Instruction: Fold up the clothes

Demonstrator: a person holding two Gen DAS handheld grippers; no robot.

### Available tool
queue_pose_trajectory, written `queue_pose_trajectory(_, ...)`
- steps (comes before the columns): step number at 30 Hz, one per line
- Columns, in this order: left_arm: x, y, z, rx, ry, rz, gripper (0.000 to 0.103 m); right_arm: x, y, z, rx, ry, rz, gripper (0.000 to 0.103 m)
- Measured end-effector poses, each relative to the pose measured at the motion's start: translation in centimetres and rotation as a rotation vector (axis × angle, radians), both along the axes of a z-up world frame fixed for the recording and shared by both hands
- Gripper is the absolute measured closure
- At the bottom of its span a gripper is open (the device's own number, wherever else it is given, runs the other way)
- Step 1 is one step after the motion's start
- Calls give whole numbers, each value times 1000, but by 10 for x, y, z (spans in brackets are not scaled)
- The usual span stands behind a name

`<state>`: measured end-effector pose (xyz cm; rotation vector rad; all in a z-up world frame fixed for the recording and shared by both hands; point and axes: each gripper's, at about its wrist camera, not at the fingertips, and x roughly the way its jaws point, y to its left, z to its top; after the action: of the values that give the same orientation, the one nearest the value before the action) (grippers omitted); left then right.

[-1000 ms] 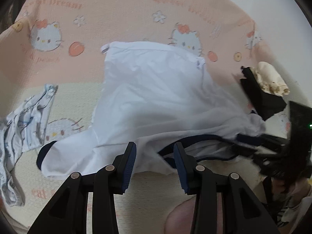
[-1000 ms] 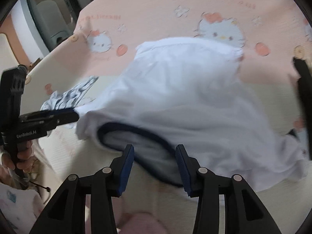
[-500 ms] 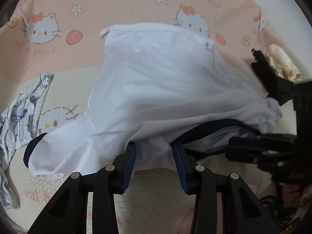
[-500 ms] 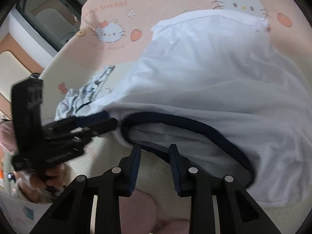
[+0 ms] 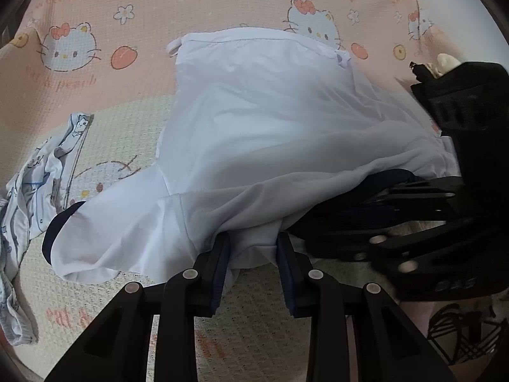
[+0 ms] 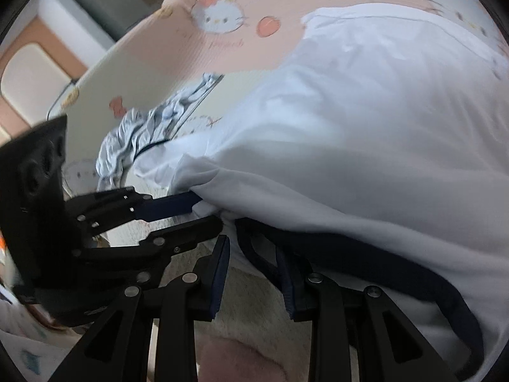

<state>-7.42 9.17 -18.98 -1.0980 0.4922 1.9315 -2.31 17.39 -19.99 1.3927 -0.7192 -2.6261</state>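
Observation:
A white T-shirt (image 5: 270,133) with navy trim lies spread on a pink and cream Hello Kitty blanket (image 5: 95,6). My left gripper (image 5: 253,248) is open, its jaws either side of the shirt's near edge beside the navy collar. My right gripper (image 6: 253,251) is open too, jaws astride the navy collar band (image 6: 350,254). Each gripper shows in the other's view: the right one (image 5: 397,203) at the right of the left wrist view, the left one (image 6: 191,213) at the left of the right wrist view. The shirt (image 6: 366,133) fills the right wrist view.
A crumpled light blue patterned garment (image 5: 38,191) lies left of the shirt, also in the right wrist view (image 6: 149,130). A cream cloth item (image 5: 447,62) sits at the far right. The blanket's left edge drops off toward a room (image 6: 47,63).
Both grippers have moved forward and toward each other onto the shirt's collar edge. The cloth now lies between each pair of jaws.

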Motion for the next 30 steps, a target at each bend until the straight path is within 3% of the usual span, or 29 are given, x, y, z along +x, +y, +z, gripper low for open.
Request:
queue_pose_trajectory(3, 2, -3, -1, -21, 29, -19, 76, -9, -5, -1, 16, 25, 37, 74)
queue_pose_trajectory(6, 1, -12, 4, -1, -8, -6, 76, -12, -5, -1, 8, 33, 51, 74)
queue_pose_trajectory(9, -4, -27, 12, 28, -75, 47, 76, -11, -4, 1, 6, 44, 55, 74)
queue_pose_trajectory(14, -13, -54, 13, 24, -96, 165, 73, -9, -7, 1, 24, 42, 54, 86)
queue_pose_trajectory(17, -20, -69, 10, 22, -117, 234, 72, -5, -6, 1, -20, 43, 48, 87)
queue_pose_trajectory(22, -32, -76, -2, 119, -295, 311, 72, 4, -13, 1, -35, 45, 70, 87)
queue_pose_trajectory(25, -36, -74, -6, 164, -356, 344, 72, 8, -16, 2, -2, 47, 79, 87)
queue_pose_trajectory(30, -25, -61, -1, 162, -272, 308, 72, 12, -15, 5, 28, 93, 66, 86)
